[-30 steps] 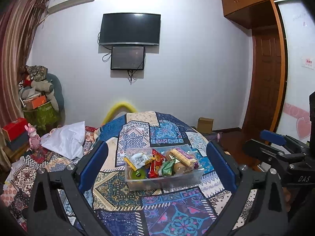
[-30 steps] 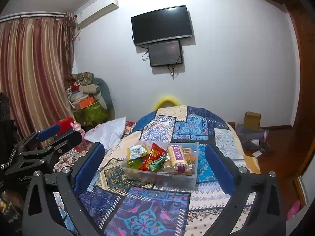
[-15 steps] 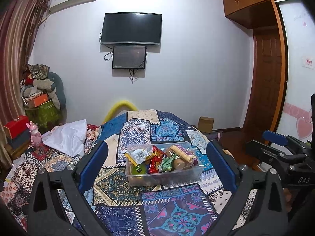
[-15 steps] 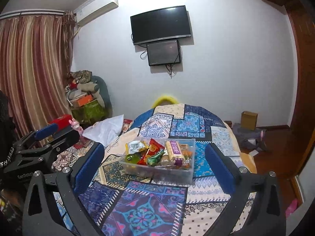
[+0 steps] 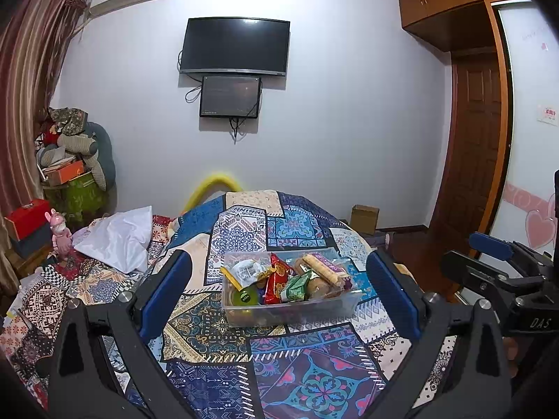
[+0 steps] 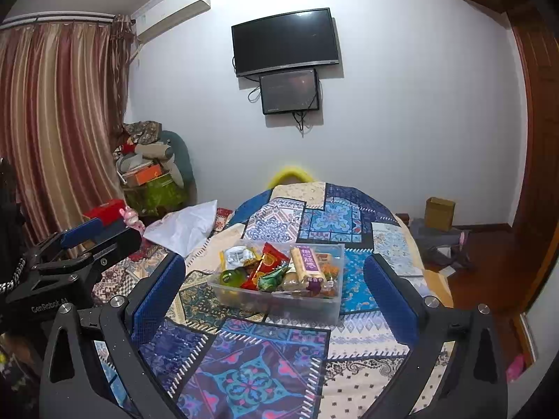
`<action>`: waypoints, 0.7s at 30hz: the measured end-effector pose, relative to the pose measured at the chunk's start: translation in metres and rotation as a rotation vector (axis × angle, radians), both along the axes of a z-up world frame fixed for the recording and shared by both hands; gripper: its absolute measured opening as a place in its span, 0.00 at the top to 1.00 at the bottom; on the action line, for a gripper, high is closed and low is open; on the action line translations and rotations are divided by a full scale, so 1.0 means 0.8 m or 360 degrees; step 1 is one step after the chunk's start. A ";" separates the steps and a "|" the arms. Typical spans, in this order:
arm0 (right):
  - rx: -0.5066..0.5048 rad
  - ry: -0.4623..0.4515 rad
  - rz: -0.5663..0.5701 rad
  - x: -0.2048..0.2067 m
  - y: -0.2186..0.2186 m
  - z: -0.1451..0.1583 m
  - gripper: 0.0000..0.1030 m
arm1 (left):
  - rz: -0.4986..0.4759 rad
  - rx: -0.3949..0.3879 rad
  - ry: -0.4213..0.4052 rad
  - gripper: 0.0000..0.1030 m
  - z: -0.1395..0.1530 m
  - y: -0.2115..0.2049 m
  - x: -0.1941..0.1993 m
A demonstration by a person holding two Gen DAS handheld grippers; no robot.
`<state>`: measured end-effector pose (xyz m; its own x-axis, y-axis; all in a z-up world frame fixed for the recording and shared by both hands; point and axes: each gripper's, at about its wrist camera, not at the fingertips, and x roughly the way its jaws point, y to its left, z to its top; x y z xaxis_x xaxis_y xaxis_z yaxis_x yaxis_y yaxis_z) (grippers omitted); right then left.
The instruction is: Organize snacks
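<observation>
My left gripper (image 5: 279, 289) is showing matte black angular arms with triangular cut-outs, silver round screws at the joints, and ridged blue pads (image 5: 164, 293) lining both fingers. My right gripper (image 6: 274, 295) is wearing the same black frame, silver screws and textured blue pads (image 6: 391, 300). White lettering is showing on each black body, "DAS" and "GenRobot AI".

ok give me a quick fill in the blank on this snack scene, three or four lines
1. The clear plastic bin of snacks sits on a patchwork ____.
2. Both the left tongs and the right tongs are ____.
3. The red snack packet lies ____ the bin.
4. The black flat television hangs on the ____.

Missing words: quilt; open; inside; wall
</observation>
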<state>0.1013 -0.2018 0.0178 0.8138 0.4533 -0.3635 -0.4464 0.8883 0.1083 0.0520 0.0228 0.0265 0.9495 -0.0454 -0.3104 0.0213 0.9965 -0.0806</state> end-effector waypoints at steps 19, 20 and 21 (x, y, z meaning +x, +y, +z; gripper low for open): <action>-0.0005 0.0014 -0.0022 0.002 -0.004 -0.001 0.01 | -0.0036 0.0027 0.0015 0.02 0.000 -0.010 -0.001; -0.0005 0.0015 -0.0020 0.002 -0.004 -0.001 0.01 | -0.0036 0.0028 0.0015 0.02 0.001 -0.009 -0.001; -0.0006 0.0015 -0.0019 0.002 -0.004 -0.001 0.01 | -0.0036 0.0028 0.0015 0.02 0.001 -0.010 -0.001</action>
